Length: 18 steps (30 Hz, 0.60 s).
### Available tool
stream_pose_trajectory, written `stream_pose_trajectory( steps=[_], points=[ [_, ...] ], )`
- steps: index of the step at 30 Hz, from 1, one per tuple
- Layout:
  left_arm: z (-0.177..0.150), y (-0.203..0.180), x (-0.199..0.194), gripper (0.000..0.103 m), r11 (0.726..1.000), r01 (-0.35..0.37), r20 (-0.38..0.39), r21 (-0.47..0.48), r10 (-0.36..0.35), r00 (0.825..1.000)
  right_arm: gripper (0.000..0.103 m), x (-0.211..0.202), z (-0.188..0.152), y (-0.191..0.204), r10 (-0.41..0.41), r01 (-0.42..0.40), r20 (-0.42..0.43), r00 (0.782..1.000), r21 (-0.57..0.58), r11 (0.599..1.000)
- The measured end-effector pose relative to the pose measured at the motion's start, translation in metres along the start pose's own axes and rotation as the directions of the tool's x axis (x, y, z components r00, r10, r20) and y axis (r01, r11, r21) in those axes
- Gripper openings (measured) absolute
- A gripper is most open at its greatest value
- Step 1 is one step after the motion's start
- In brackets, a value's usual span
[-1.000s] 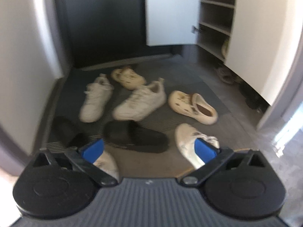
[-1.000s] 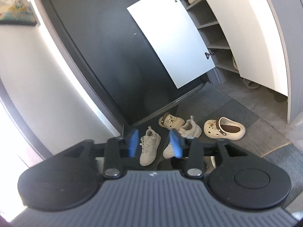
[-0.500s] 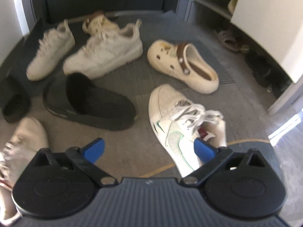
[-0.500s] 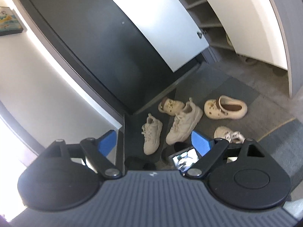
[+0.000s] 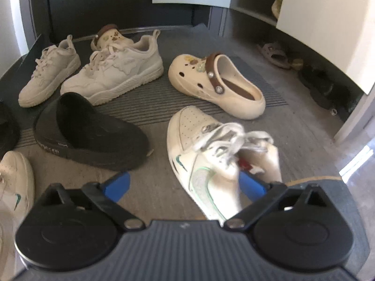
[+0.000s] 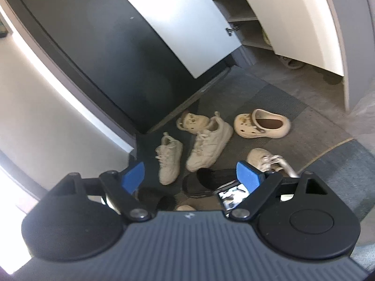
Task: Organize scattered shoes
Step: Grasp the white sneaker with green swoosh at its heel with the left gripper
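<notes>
Left gripper lowered over a white sneaker, the grasp not yet made.

Left wrist view: the left gripper (image 5: 185,186) stands wide open, its jaws just narrowing a little. The white green-trimmed sneaker (image 5: 206,154) lies at lower centre-right, its heel collar against the right pad, unpinched; the black slipper (image 5: 93,135) lies to its left. Next, likely close on that collar.
Right wrist view: the right gripper (image 6: 191,175) gapes empty, high above the scattered shoes, the open shoe cabinet (image 6: 248,21) at upper right.
</notes>
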<state>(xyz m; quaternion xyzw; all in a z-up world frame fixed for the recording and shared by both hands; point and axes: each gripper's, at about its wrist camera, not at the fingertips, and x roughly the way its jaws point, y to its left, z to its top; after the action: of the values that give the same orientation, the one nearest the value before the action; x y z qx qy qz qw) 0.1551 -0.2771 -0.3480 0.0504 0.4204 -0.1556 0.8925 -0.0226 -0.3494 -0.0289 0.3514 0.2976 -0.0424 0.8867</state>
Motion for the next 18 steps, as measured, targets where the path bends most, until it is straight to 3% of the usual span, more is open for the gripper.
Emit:
stream_pose_trajectory(
  steps=[3, 5, 9, 11, 12, 13, 14, 17, 18],
  points=[
    [-0.009, -0.02, 0.002, 0.099, 0.996, -0.021, 0.009, 0.086, 0.02, 1.0, 0.088, 0.001, 0.001, -0.004, -0.013, 0.013, 0.0, 1.0, 0.007, 1.0],
    [-0.009, -0.028, 0.018, 0.095, 0.994, -0.03, -0.05, 0.103, 0.035, 0.998, 0.088, 0.0, -0.001, -0.003, -0.006, 0.006, 0.0, 1.0, 0.005, 1.0],
    [-0.005, -0.03, 0.053, 0.093, 0.998, -0.054, -0.128, 0.03, 0.058, 0.99, 0.088, -0.001, -0.002, -0.002, 0.011, -0.011, -0.008, 1.0, -0.004, 1.0],
    [-0.003, -0.027, 0.07, 0.082, 0.997, -0.071, -0.173, -0.022, 0.066, 0.983, 0.088, -0.002, -0.002, -0.002, 0.016, -0.016, -0.01, 1.0, 0.003, 1.0],
    [-0.002, -0.025, 0.074, 0.082, 0.996, -0.075, -0.171, -0.048, 0.066, 0.983, 0.088, -0.002, -0.002, -0.002, 0.018, -0.018, -0.01, 1.0, 0.007, 1.0],
    [-0.001, -0.023, 0.076, 0.075, 0.994, -0.079, -0.162, -0.073, 0.067, 0.984, 0.088, -0.002, -0.001, -0.002, 0.02, -0.019, -0.01, 1.0, 0.008, 1.0],
    [0.002, -0.022, 0.077, 0.056, 0.992, -0.094, -0.151, -0.084, 0.08, 0.985, 0.088, -0.003, -0.001, -0.002, 0.024, -0.024, -0.011, 1.0, 0.009, 1.0],
    [0.011, -0.025, 0.074, 0.032, 0.991, -0.115, -0.144, -0.063, 0.105, 0.984, 0.088, -0.004, -0.002, 0.0, 0.036, -0.036, -0.009, 0.999, 0.017, 0.999],
    [0.013, -0.023, 0.072, 0.029, 0.989, -0.137, -0.139, -0.059, 0.127, 0.982, 0.088, -0.005, -0.002, 0.001, 0.04, -0.04, -0.007, 0.999, 0.02, 0.999]
  ],
)
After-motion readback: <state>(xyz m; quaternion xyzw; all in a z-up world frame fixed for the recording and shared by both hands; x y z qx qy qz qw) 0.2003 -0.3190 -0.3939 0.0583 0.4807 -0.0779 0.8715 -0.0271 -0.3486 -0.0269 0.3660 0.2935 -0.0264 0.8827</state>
